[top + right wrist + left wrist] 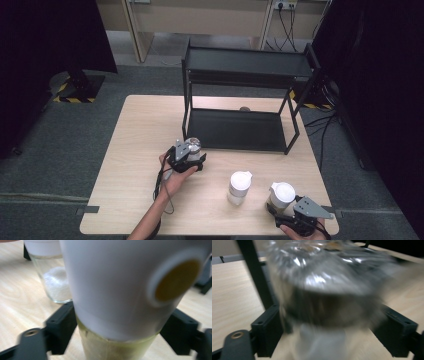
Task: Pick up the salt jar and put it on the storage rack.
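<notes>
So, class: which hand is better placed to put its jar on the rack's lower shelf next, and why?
Left. The left gripper has its silver-lidded jar right beside the lower shelf; the right gripper, around the white-lidded jar, sits at the table's near edge, farther away.

You're in some kind of lab or recording studio setup, not a home: black curtains (45,35) hang on both sides, grey carpet floor (60,150), hazard-striped stand bases (75,99), wall sockets (285,5) with cables, and one bare wooden table (140,150).
</notes>
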`<action>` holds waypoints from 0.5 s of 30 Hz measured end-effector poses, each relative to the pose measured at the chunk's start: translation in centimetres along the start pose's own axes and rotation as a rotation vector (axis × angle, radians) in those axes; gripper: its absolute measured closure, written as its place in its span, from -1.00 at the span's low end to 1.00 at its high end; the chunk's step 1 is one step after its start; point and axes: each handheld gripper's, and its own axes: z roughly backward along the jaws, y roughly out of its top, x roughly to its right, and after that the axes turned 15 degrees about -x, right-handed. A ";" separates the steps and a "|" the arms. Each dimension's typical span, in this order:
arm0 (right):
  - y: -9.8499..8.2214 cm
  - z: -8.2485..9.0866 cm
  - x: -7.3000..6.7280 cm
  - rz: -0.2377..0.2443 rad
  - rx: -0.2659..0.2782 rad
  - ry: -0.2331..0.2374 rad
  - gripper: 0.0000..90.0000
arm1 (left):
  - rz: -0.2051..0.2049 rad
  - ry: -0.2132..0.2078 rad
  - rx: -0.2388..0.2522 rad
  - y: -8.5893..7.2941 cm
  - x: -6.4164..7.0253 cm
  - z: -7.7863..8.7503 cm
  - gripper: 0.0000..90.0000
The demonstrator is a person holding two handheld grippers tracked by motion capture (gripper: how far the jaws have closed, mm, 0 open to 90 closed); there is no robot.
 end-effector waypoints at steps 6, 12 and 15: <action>-2.2 1.6 1.7 0.045 -0.054 0.061 -0.70 | -0.026 -0.029 0.067 -4.1 0.5 5.2 -0.69; -3.5 3.6 4.2 -0.040 0.019 -0.002 -0.73 | -0.024 0.012 0.229 -6.1 0.9 7.3 -0.69; -3.7 3.3 4.9 -0.103 0.044 -0.062 -0.73 | -0.013 -0.005 0.219 -6.2 0.7 7.5 -0.68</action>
